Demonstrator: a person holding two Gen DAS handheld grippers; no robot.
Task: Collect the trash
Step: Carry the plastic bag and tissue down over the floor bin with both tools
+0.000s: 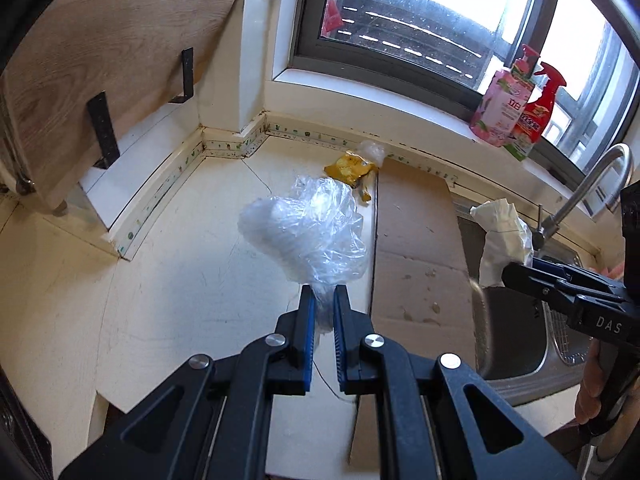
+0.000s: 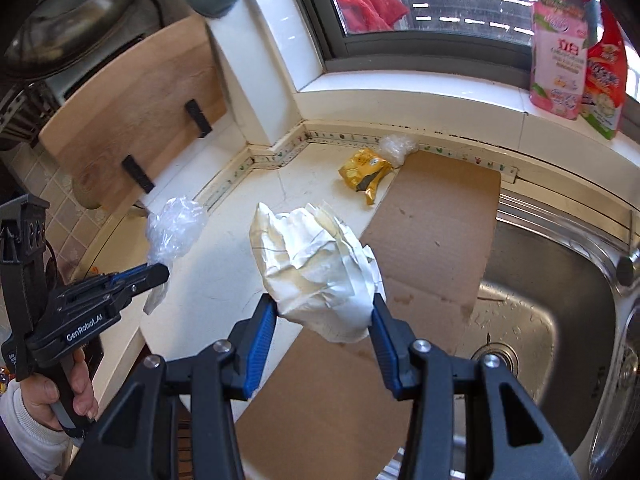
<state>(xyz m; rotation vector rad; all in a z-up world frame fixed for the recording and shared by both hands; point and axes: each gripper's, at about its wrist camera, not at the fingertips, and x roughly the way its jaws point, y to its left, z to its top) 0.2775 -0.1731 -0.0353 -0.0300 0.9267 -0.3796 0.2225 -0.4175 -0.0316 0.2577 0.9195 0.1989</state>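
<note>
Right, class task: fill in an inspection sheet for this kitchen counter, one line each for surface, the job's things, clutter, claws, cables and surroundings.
Surface: pale counter, partly covered by flat cardboard that reaches over the sink.
Job's things: clear plastic bag and crumpled paper, both lifted off the counter; yellow wrapper and a small plastic wad lie by the back wall.
Clutter: nothing seen beyond the trash.
Claws: left claw shut on the plastic bag; right claw gripping the crumpled paper.
Cables: nothing seen.
Surroundings: window, two bottles on the sill, wooden board leaning at left, tap.
</note>
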